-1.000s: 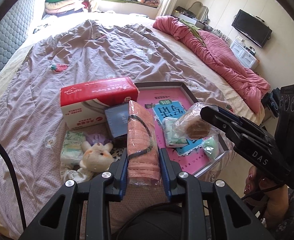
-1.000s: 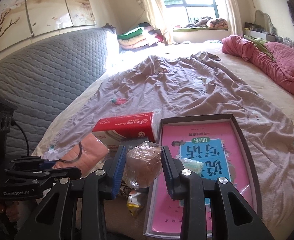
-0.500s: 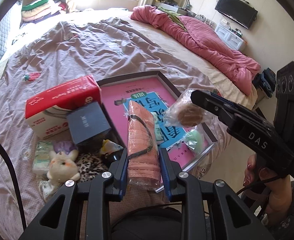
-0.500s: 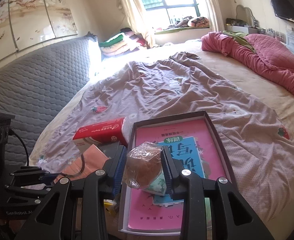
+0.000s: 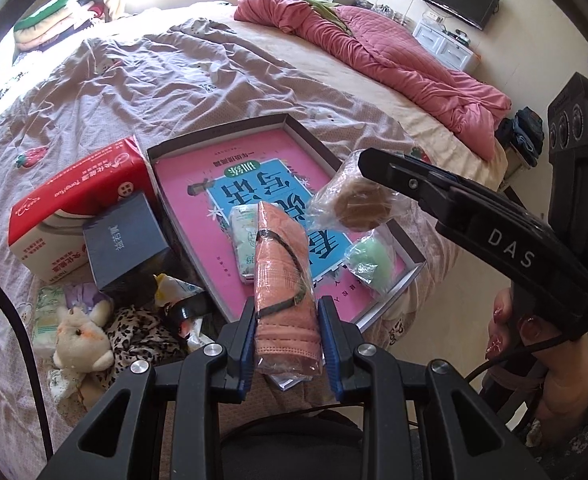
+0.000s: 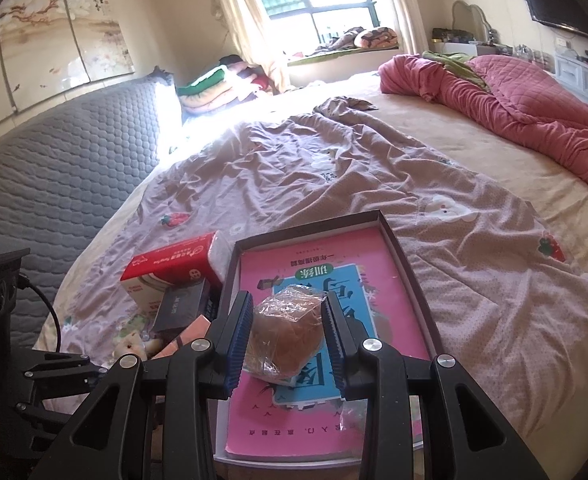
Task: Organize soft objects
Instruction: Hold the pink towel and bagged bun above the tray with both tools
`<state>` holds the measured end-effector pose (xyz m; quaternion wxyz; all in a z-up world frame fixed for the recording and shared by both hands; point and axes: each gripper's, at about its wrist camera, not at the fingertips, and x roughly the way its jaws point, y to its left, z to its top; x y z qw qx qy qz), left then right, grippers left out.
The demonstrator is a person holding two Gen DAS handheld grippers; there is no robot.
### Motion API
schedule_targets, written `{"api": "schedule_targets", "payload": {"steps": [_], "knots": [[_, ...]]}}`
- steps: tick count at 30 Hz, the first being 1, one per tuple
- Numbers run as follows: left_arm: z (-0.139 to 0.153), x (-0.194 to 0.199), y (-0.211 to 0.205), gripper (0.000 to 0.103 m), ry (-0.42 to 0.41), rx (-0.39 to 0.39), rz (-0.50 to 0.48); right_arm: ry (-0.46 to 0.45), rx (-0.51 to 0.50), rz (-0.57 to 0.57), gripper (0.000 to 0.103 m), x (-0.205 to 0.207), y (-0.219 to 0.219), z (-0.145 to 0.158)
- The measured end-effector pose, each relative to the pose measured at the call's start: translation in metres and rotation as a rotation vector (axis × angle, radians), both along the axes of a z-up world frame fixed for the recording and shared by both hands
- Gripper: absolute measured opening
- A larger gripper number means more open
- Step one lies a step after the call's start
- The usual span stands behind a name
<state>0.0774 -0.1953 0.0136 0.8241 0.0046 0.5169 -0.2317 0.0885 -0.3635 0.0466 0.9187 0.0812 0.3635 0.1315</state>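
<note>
**Both grippers loaded over the box**

The left gripper (image 5: 286,334) pinches a pink cloth pack (image 5: 283,280) wrapped in clear plastic, its blue pads pressed on both sides. The pack juts forward over the near edge of the box (image 5: 412,254). The right gripper (image 6: 287,330) clamps a brown bun (image 6: 283,338) in a crinkled clear bag; in the left wrist view the bun (image 5: 360,204) hangs above the right side of the box, with a hand (image 5: 534,344) on the grip below it.

The open, dark-rimmed box lies on the mauve blanket (image 5: 125,92) near the bed's edge. A pink book (image 5: 201,200) with a blue panel covers its floor. On the book sit a pale green tissue pack (image 5: 243,232), partly under the cloth pack, and a green ball (image 5: 372,264) in plastic near the right wall.

Left of the box stands a red tissue carton (image 5: 77,196), with a dark blue box (image 5: 123,244) leaning against it. Nearer are a white plush toy (image 5: 79,340), a leopard-print cloth (image 5: 137,328) and another tissue pack (image 5: 45,312). A red quilt (image 5: 374,44) lies bunched at the far right.
</note>
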Motion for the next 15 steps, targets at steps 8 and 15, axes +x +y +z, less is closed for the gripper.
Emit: {"api": "schedule_targets", "payload": {"steps": [8,15], "knots": [[-0.015,0.001,-0.011,0.029,0.031,0.015,-0.022,0.017,-0.005,-0.016,0.036,0.002,-0.005,-0.007],[-0.029,0.008,-0.018,0.029,0.073,0.002,-0.039,0.026,-0.011,-0.036,0.037,0.004,-0.013,-0.011]]}}
